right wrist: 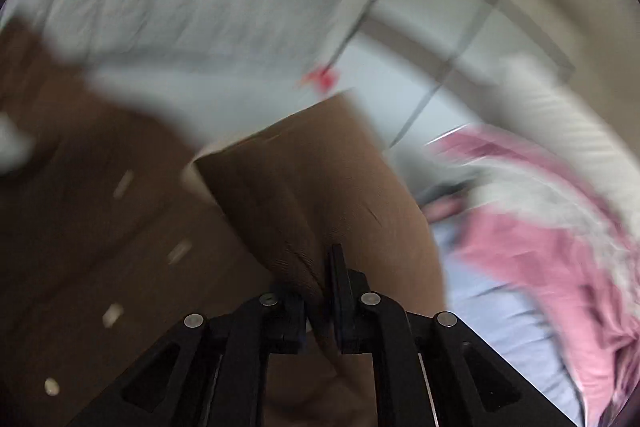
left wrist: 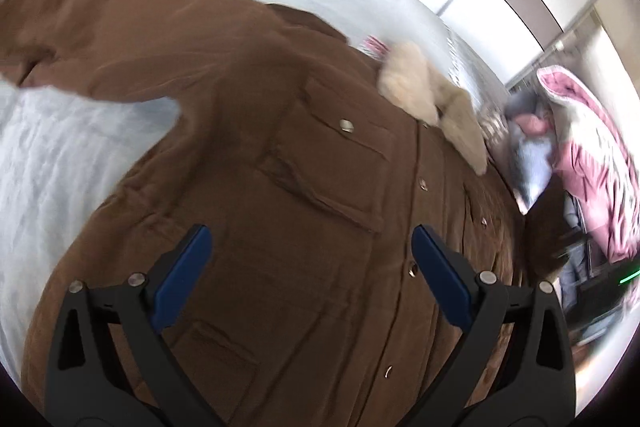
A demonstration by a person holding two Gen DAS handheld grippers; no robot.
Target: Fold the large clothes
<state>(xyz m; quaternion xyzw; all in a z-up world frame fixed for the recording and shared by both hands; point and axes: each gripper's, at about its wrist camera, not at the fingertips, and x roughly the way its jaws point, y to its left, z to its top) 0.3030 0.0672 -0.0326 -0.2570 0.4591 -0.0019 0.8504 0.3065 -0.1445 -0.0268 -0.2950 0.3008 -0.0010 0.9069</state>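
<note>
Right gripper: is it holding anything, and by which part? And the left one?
The right gripper pinches a sleeve of the brown coat, near its cuff end. The left gripper is open above the coat, holding nothing.

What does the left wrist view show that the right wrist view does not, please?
Only the left wrist view shows the open left claw above the brown coat, with its chest pocket and cream fur collar. Only the right wrist view shows the right claw shut on a fold of coat fabric. Both share the coat, the pale blue bedding and the pink quilt.
</note>
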